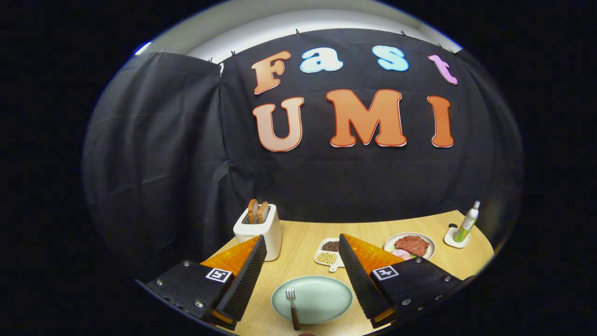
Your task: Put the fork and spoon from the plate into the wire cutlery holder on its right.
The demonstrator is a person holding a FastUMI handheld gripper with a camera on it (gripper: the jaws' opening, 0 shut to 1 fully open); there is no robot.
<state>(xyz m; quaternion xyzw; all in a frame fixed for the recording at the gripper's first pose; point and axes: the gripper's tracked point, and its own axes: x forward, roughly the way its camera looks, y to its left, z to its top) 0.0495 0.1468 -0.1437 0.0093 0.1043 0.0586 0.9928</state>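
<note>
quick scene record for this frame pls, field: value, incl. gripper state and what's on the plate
gripper: open, fingers spread, holding nothing
plate: pale green, on the table between the fingers
fork: lying on the plate, tines pointing away from the gripper
spoon: can't make one out
toaster: white, two slices in it, beyond the left finger
snack tray: two compartments, beyond the plate
meat plate: beyond the right finger
bottle: upright on a small white dish
table: light wood
</note>
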